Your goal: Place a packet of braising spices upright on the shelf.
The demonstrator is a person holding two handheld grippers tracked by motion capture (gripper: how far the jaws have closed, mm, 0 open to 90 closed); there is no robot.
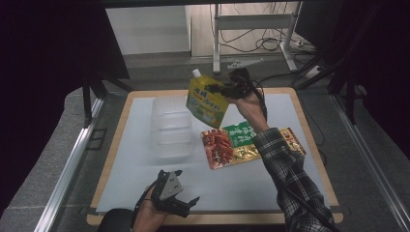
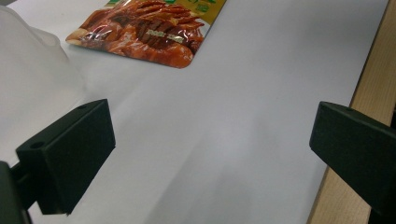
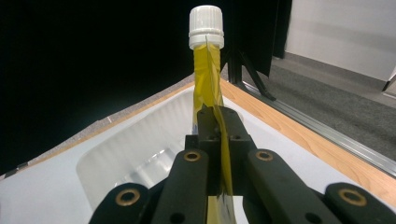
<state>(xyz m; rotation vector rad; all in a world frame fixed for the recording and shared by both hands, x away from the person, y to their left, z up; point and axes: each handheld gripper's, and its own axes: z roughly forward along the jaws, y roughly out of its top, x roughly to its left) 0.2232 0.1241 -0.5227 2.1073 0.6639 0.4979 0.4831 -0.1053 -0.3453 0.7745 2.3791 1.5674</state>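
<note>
With the right gripper (image 1: 223,90) clamped on the edge of the yellow spout pouch (image 1: 206,99) (held aloft at the far right of the clear plastic bin (image 1: 170,128)), carry it left over the bin's middle before releasing, keeping the wide-open left gripper (image 1: 186,203) parked near.

Grey carpet floor (image 1: 43,159), white wall (image 1: 145,29), metal frame stand (image 1: 254,21), floor cables (image 1: 263,43).

black two-jaw grippers (image 1: 185,205), grey three-cornered plate (image 1: 169,185), brass-ringed pivots, black cables, plaid sleeve (image 1: 290,174).
</note>
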